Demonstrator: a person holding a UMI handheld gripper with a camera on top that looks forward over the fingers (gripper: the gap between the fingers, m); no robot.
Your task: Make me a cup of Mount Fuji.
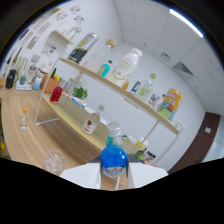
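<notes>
While the gripper point(114, 176) sits clenched on the blue bottle point(113, 159), lifted between its fingers, keep it upright and swing steadily toward the glass point(55, 161), near left.

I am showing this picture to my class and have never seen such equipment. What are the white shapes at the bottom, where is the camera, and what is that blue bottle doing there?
The camera rides on a hand-held gripper and looks forward along its two white fingers, hence the round, bent view. There is no robot arm; a person carries the tool. The blue bottle with a pale cap sits between the fingers, which appear to grip it at both sides. Just beside them stands a clear glass on the wooden counter. Beyond are a red-labelled bottle and a wall shelf carrying more bottles.
</notes>
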